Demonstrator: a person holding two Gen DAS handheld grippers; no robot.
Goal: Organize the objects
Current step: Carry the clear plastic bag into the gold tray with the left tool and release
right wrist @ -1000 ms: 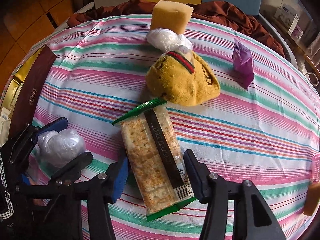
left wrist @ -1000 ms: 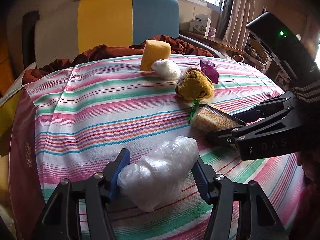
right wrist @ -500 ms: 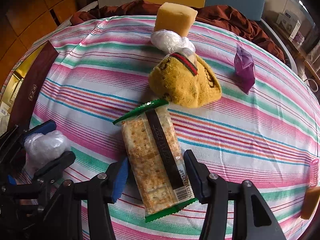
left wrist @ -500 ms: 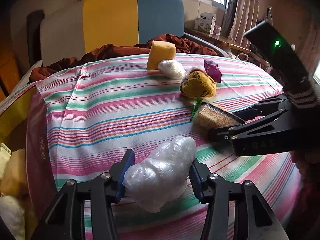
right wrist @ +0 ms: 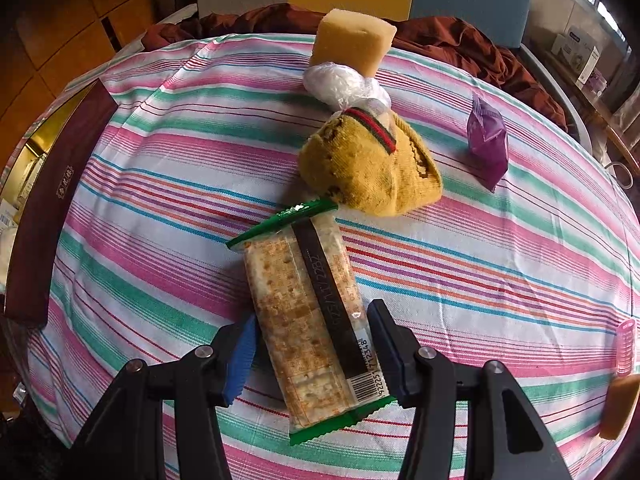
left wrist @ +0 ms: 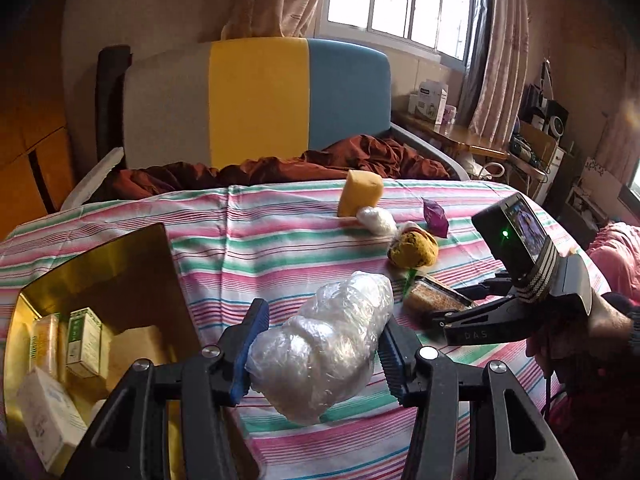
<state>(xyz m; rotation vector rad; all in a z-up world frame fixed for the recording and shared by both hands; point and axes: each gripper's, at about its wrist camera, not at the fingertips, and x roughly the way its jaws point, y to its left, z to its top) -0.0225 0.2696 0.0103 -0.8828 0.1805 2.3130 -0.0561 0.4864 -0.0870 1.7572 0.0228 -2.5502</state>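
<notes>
My left gripper (left wrist: 320, 344) is shut on a crumpled clear plastic bag (left wrist: 324, 348) and holds it in the air above the table's left edge, beside the open gold-lined box (left wrist: 108, 272). My right gripper (right wrist: 312, 348) straddles the cracker packet (right wrist: 308, 312) lying on the striped cloth; its jaws stand on both sides of the packet with a small gap on the left side. The right gripper (left wrist: 448, 316) and the cracker packet (left wrist: 436, 300) also show in the left wrist view.
On the striped tablecloth (right wrist: 480, 240) lie a yellow knitted sock (right wrist: 368, 164), a second plastic bag (right wrist: 340, 84), a yellow sponge (right wrist: 352, 44) and a purple packet (right wrist: 488, 140). The box holds several small cartons (left wrist: 84, 340). A pink clip (right wrist: 626, 344) lies at the right edge.
My left gripper has lifted the plastic bag off the table and carried it left, so the gold box has come into view. My right gripper has stayed around the cracker packet.
</notes>
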